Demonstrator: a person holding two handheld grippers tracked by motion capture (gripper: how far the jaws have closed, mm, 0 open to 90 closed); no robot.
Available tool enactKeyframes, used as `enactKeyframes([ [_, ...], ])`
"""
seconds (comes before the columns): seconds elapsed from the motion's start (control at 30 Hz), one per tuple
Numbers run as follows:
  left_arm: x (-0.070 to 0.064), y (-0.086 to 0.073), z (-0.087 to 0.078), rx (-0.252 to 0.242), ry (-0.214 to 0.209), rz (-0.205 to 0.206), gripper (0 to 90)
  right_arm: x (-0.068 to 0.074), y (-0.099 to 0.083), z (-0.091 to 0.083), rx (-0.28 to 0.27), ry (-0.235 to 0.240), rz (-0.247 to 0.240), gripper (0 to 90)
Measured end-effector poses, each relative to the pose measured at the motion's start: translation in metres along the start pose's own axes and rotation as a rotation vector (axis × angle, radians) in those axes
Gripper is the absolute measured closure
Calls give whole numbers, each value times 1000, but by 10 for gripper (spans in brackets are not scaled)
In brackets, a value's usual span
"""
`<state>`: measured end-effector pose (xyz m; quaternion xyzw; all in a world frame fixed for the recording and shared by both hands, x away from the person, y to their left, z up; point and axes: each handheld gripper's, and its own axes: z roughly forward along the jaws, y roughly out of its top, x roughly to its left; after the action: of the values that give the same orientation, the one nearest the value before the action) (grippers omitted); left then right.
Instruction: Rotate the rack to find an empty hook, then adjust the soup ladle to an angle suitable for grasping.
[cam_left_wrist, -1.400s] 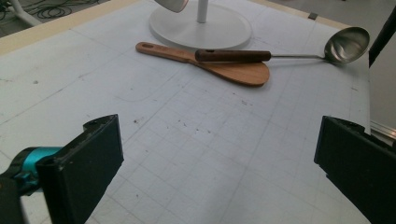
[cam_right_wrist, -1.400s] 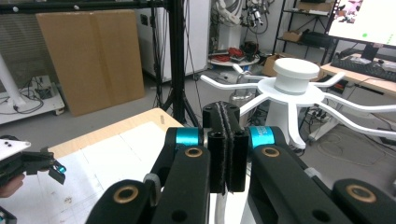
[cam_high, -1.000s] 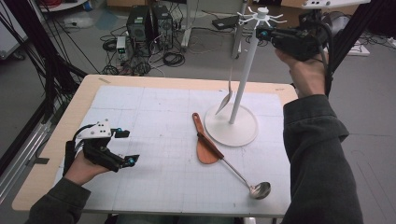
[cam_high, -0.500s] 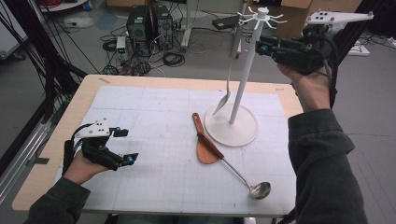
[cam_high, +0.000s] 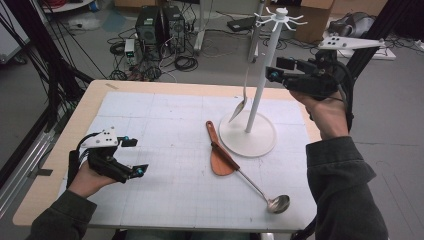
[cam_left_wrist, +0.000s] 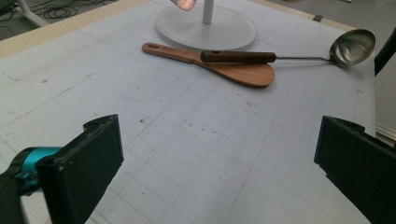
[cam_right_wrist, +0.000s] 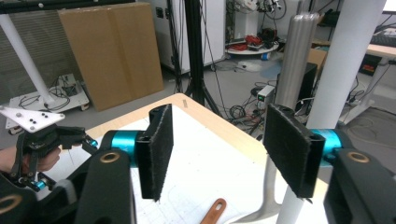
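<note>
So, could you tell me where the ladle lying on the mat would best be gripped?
Probably the ladle's dark wooden handle, from above, jaws across its width. It lies flat, resting over the wooden spatula, so it sits slightly raised; the thin metal shank offers less hold.

A pale wooden table (cam_high: 60, 145) stands on a grey concrete floor (cam_high: 45, 70). Black computer towers (cam_high: 159, 25) and tangled cables (cam_high: 185, 62) lie beyond it.
</note>
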<state>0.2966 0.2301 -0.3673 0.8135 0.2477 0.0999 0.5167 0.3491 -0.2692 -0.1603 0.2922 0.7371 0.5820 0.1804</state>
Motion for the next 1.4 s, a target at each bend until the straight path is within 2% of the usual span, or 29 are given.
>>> enactKeyframes([
  [0.37,0,0,0,8,4,-3,18,2,-41,11,38,-1,52,335],
  [0.63,-1,0,0,13,8,7,17,5,-62,14,77,1,60,315],
  [1.03,-3,-1,1,20,15,8,18,17,-106,23,150,38,49,285],
  [1.23,-2,-1,1,17,14,11,18,20,-127,31,197,33,46,286],
  [1.4,-2,-1,1,20,18,9,18,20,-141,35,211,33,55,287],
])
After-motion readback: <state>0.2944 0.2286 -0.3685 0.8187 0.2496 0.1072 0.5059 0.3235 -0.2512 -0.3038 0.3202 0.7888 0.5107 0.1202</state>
